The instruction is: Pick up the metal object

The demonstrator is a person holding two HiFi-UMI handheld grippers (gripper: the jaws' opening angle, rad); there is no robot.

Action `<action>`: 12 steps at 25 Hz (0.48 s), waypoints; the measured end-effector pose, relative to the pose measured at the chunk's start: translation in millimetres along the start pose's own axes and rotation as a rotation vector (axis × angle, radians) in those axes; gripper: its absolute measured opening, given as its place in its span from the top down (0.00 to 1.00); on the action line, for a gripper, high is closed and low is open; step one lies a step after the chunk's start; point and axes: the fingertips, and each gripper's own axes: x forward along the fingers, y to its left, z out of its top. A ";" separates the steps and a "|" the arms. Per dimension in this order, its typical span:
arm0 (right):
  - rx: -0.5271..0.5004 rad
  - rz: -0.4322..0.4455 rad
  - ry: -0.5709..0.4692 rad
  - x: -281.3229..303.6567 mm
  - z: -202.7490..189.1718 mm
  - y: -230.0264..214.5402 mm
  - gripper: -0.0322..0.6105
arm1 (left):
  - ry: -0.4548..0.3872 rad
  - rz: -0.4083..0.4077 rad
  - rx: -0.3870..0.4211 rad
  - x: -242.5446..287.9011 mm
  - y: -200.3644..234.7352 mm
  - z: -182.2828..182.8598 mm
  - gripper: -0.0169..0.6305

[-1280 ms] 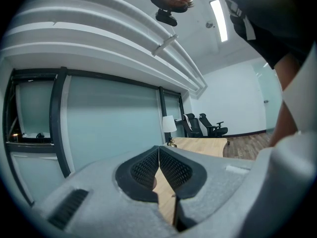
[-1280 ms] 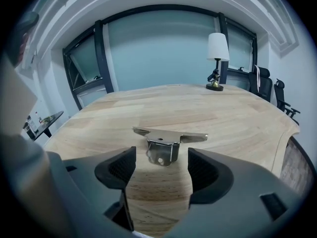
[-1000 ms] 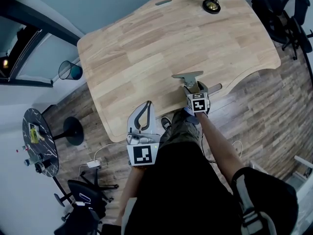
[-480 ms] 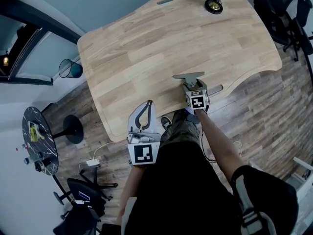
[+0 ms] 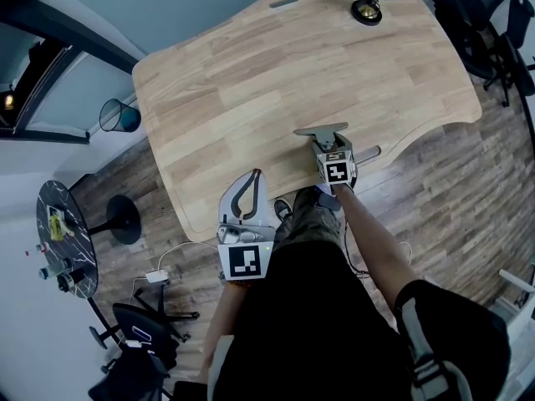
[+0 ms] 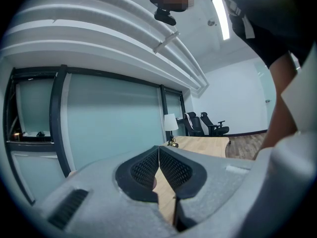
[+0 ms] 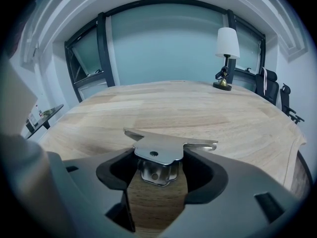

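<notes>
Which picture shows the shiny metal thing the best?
The right gripper view. The metal bracket fills the middle, gripped between the jaws of the right gripper, its screw hole plain to see. The head view shows it small, partly behind that gripper. The left gripper view does not show it.

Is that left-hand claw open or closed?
Closed. In the left gripper view, the left gripper has its two black pads meeting at the tips, with nothing between them.

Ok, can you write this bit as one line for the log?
right gripper: jaws shut on metal object | metal object: low on table, near front edge, not lifted | left gripper: jaws together, empty
</notes>
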 end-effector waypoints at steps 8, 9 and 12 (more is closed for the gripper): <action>-0.009 0.016 0.008 1.0 1.2 1.4 0.52 | 0.001 0.019 -0.014 -2.3 4.1 -3.0 0.95; -0.010 0.015 0.010 0.5 1.3 1.7 0.52 | -0.001 0.021 -0.016 -2.9 4.7 -2.6 0.95; -0.012 0.017 0.011 -1.5 1.1 2.0 0.52 | -0.003 0.019 0.000 -4.7 5.3 -1.2 0.95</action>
